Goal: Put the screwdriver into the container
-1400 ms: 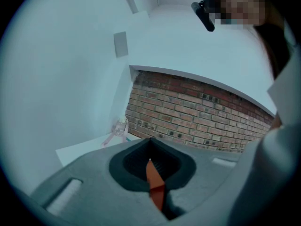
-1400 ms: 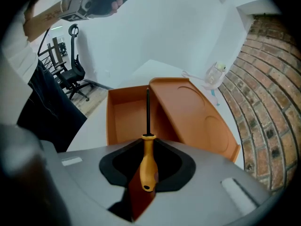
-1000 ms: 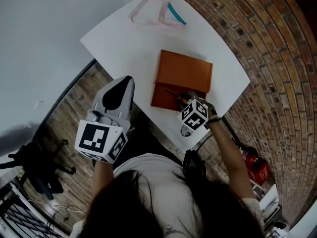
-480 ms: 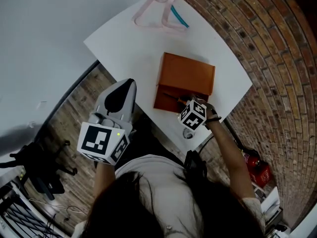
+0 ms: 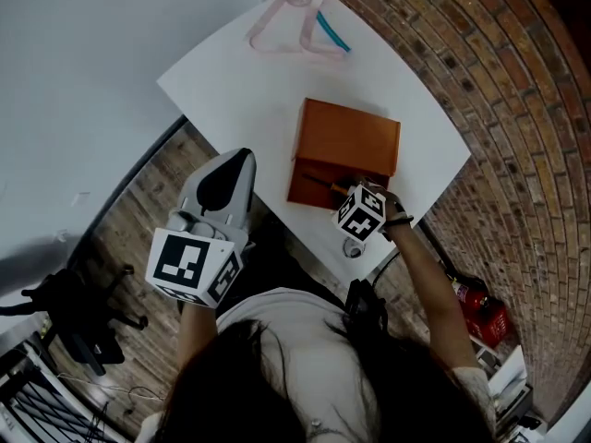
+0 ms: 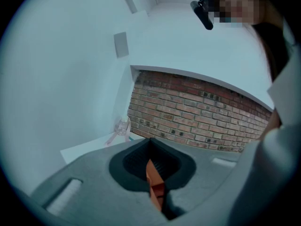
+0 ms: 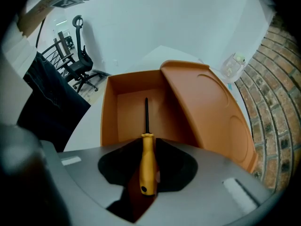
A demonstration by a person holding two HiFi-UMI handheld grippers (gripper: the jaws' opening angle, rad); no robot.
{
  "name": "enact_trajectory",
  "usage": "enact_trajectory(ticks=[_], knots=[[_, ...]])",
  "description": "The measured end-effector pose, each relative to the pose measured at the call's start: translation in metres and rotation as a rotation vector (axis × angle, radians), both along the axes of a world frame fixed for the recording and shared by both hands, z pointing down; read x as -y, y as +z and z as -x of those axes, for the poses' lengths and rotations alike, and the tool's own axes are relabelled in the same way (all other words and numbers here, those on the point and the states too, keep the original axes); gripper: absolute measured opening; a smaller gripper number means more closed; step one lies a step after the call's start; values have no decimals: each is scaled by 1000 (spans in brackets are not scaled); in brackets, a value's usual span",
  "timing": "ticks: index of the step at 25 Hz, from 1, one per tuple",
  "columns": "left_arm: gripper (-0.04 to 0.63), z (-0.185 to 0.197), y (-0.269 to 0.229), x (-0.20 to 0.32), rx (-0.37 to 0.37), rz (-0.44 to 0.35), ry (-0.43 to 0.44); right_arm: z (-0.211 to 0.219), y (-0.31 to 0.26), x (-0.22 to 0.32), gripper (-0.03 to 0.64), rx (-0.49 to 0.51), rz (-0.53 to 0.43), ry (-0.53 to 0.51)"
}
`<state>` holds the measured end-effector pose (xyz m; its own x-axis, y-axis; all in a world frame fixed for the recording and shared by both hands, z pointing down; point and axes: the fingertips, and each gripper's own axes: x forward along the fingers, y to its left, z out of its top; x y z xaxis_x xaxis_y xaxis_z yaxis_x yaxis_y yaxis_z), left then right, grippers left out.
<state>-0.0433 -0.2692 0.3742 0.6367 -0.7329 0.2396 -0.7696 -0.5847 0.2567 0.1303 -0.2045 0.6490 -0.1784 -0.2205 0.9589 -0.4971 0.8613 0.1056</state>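
The main risk is a bad release. The right gripper (image 7: 149, 185) pinches only the yellow handle of the screwdriver (image 7: 147, 149), so the dark shaft sticks out forward with no support. If the grip loosens early, I judge the tool could swing tip-down and hit the floor or far wall of the orange container (image 7: 110, 117), then bounce or end up propped against a wall. The raised lid (image 7: 207, 107) is just to the shaft's right. A small drift that way could catch the tip on the lid's edge, and that might knock the lid or push the whole box. Nothing braces the container, which sits close to the near right edge of the white counter (image 5: 240, 72). A knock from the tool could therefore slide it towards that edge.

In the right gripper view the screwdriver lies straight along the gripper's axis. Its handle is clamped between the jaws and its tip points out over the open compartment, left of the lid. Whether the tip is above the rim or already below it cannot be told. In the head view the right gripper (image 5: 346, 187) is at the container's (image 5: 346, 137) near side, with the shaft (image 5: 319, 180) reaching over the darker open part.

The left gripper (image 5: 240, 158) hangs off the counter's near left edge, well away from the box. In the left gripper view its jaws are drawn together to a thin slit (image 6: 155, 192) with nothing between them, and only the distant orange box shows through.
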Motion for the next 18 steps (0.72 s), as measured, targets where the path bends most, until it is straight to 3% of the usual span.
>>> enact_trajectory(ticks=[18], knots=[[0,-13,-16,-20,6,-35,60,1,-24,-6,97,65,-75,94]])
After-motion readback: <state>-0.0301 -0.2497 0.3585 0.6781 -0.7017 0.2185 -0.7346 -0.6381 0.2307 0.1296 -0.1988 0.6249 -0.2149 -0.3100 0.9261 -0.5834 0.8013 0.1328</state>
